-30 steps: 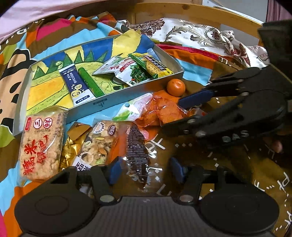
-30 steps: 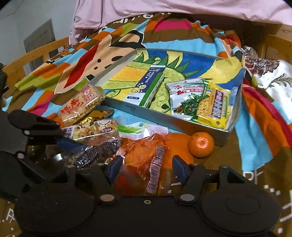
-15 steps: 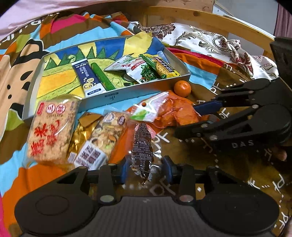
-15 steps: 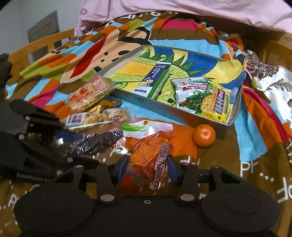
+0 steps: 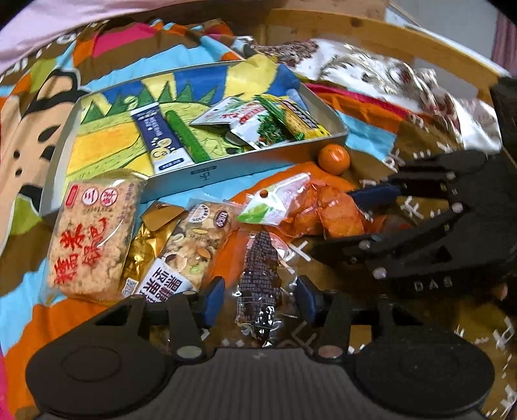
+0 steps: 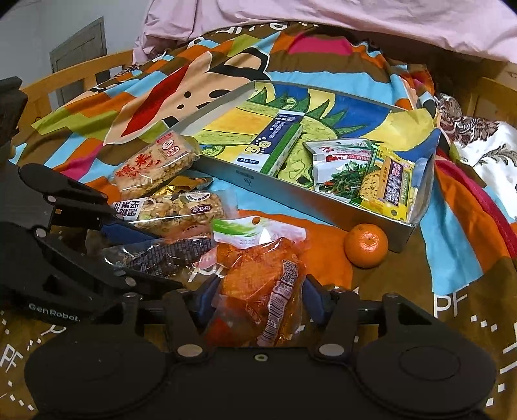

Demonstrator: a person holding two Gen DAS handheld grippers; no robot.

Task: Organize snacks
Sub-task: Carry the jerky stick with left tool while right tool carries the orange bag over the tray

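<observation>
A shallow grey box (image 5: 206, 171) with a cartoon-print floor holds a blue carton (image 5: 158, 142), a green stick and two snack packets. In front of it lie a rice cracker pack (image 5: 92, 232), a nut bar (image 5: 190, 252), a dark snack packet (image 5: 258, 287), an orange snack bag (image 6: 258, 284) and a mandarin (image 6: 365, 245). My left gripper (image 5: 260, 297) straddles the dark packet; its pads stand a little off the wrapper. My right gripper (image 6: 260, 299) is closed onto the orange bag, pads pressing its sides.
All lies on a colourful patchwork blanket (image 6: 161, 106) on a bed. A wooden bed rail (image 5: 420, 48) runs behind, with a floral cloth (image 5: 404, 84) at the right. Pink bedding (image 6: 323, 22) lies beyond the box.
Both grippers narrowed from wide open. The right closed onto the orange bag. The left closed around the dark packet, then opened slightly. Both views drew back a little.
</observation>
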